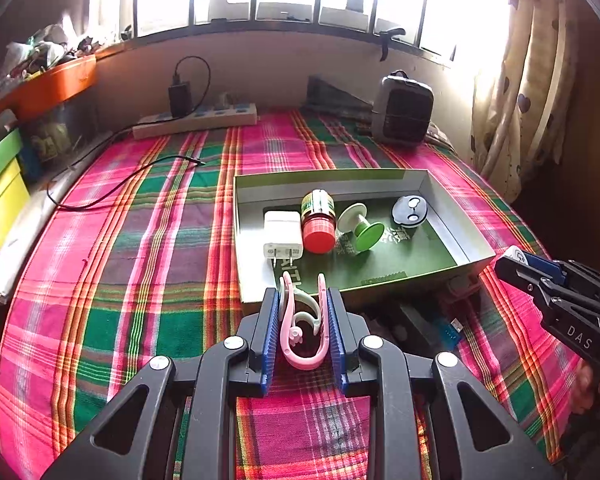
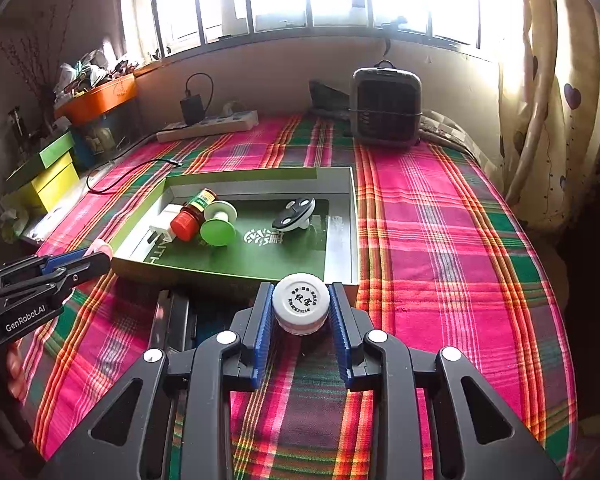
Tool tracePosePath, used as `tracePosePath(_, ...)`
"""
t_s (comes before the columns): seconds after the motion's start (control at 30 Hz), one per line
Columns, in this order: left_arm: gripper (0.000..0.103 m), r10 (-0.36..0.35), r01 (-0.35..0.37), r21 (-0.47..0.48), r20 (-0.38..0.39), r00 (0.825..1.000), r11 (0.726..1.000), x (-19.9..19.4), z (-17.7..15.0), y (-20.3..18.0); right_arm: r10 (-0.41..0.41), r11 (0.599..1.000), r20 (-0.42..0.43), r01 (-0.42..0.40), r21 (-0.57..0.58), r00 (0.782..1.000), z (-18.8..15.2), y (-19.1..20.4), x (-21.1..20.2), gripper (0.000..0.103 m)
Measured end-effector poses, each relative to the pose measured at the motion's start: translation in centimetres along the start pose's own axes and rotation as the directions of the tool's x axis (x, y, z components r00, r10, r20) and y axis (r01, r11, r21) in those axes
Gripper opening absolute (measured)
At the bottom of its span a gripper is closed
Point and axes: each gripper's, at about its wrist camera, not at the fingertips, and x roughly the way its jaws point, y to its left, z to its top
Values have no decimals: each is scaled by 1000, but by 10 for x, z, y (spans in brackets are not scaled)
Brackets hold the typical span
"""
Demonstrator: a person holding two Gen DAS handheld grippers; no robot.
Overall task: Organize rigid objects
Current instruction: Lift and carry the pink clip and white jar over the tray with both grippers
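Left hand-held gripper (image 1: 303, 322) clamped on pink clip (image 1: 300, 332); right hand-held gripper (image 2: 300, 312) clamped on white jar (image 2: 300, 304); both just short of the box's (image 2: 236, 274) near wall.

Box lies straight ahead, beyond both; long axis runs left-right. Clip's long axis points toward the box, tips over the near-left rim. Jar at near-right corner. Charger (image 1: 283, 238), red-capped bottle (image 1: 319, 220), spool (image 1: 360, 224) crowd far-left; near half of the floor open. Near wall is the edge to clear.
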Motion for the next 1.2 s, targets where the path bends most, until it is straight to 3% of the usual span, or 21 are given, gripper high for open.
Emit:
tracePosePath(0.5,22,-53,53,0,-18,998,999,26,28,-6,28,1000,-27,-29,-12,999,30,4,31,29)
tracePosePath(1.2,22,-35,35,-5,-69,997,999,66,36,-5,23,999,-99,-26,-25,995,41,-1,79,29)
